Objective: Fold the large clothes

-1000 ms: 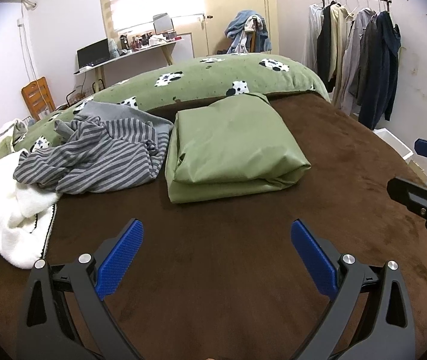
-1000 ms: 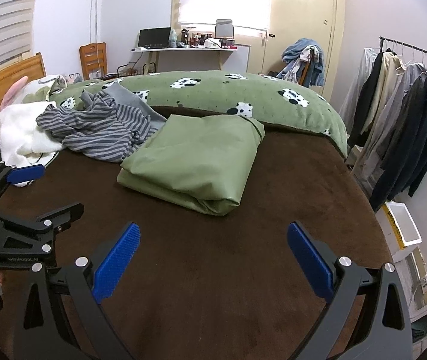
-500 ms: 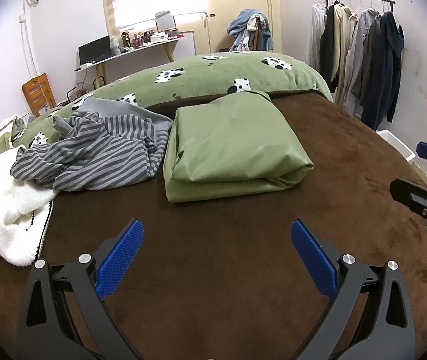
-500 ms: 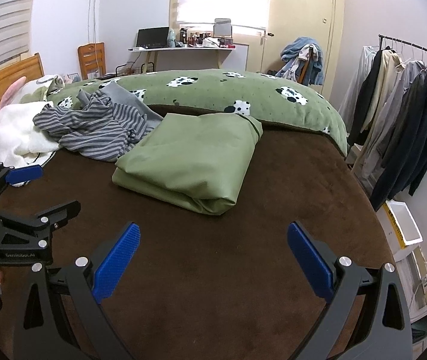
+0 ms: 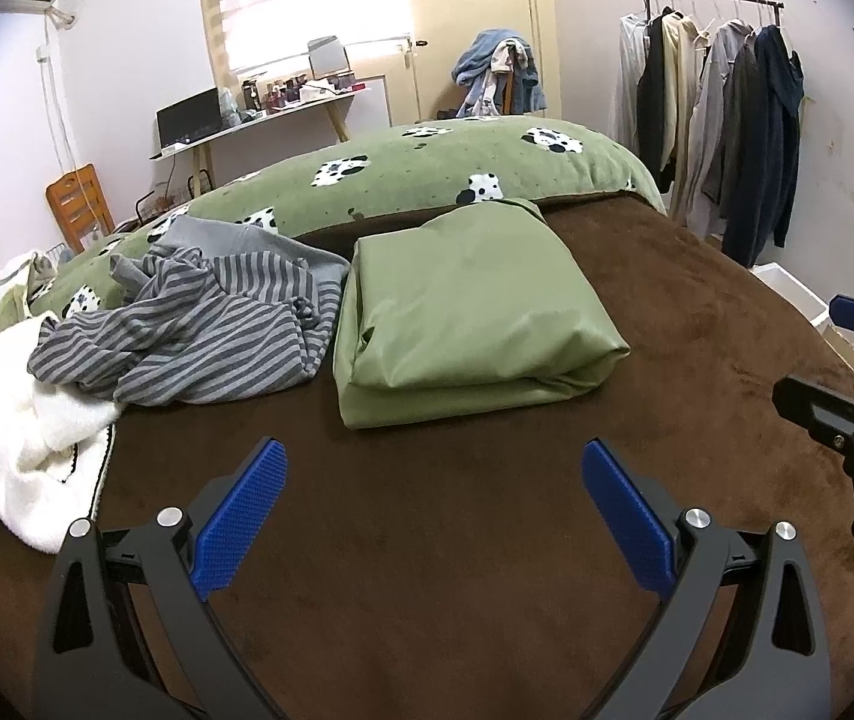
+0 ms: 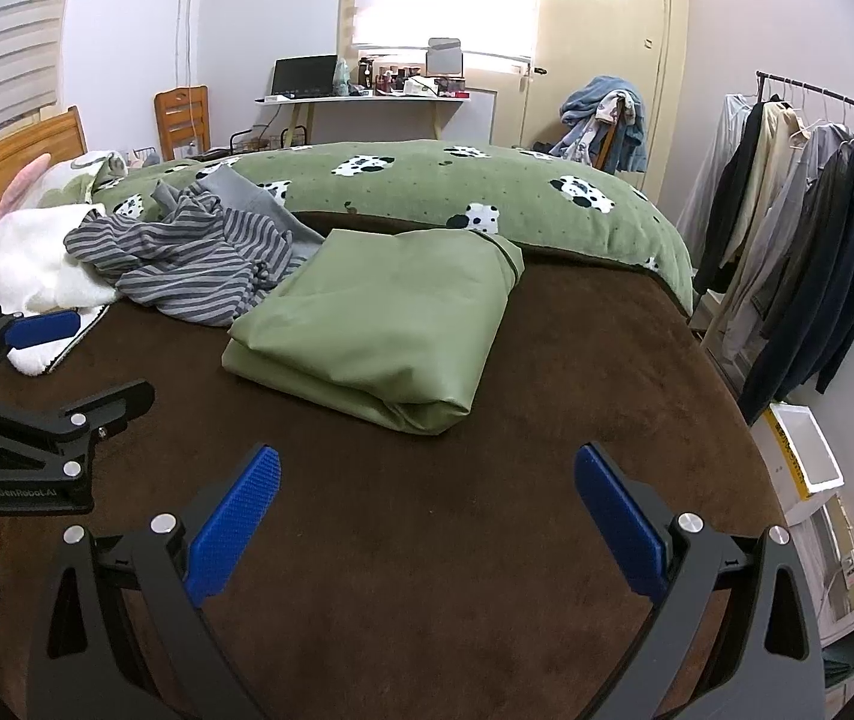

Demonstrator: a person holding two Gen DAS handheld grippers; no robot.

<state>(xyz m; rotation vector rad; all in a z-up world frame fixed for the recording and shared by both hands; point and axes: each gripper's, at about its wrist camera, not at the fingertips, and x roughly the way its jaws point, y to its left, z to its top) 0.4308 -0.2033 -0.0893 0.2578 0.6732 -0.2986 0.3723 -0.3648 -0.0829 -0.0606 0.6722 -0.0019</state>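
A folded olive-green garment point(image 5: 463, 312) point(image 6: 385, 324) lies flat on the brown bed cover point(image 5: 427, 570) point(image 6: 427, 510). Left of it sits a crumpled grey striped garment point(image 5: 199, 330) point(image 6: 187, 264), and beyond that a white fluffy one point(image 5: 13, 432) point(image 6: 37, 264). My left gripper point(image 5: 433, 510) hovers open over the bare cover, short of the green bundle. My right gripper point(image 6: 427, 510) is open too, nothing between its blue pads. Each gripper shows at the edge of the other's view: the right gripper point(image 5: 847, 396), the left gripper point(image 6: 37, 384).
A green cow-print duvet point(image 5: 427, 174) point(image 6: 427, 186) is bunched along the bed's far side. A clothes rack with hanging coats point(image 5: 727, 138) point(image 6: 799, 252) stands at right, with a white bin point(image 6: 799, 450) below. Desk point(image 6: 367, 99), wooden chair point(image 6: 184, 120) and door at the back.
Both grippers have drifted slightly toward the green folded garment, which looks a little nearer. They stay open and the clothes have not moved.
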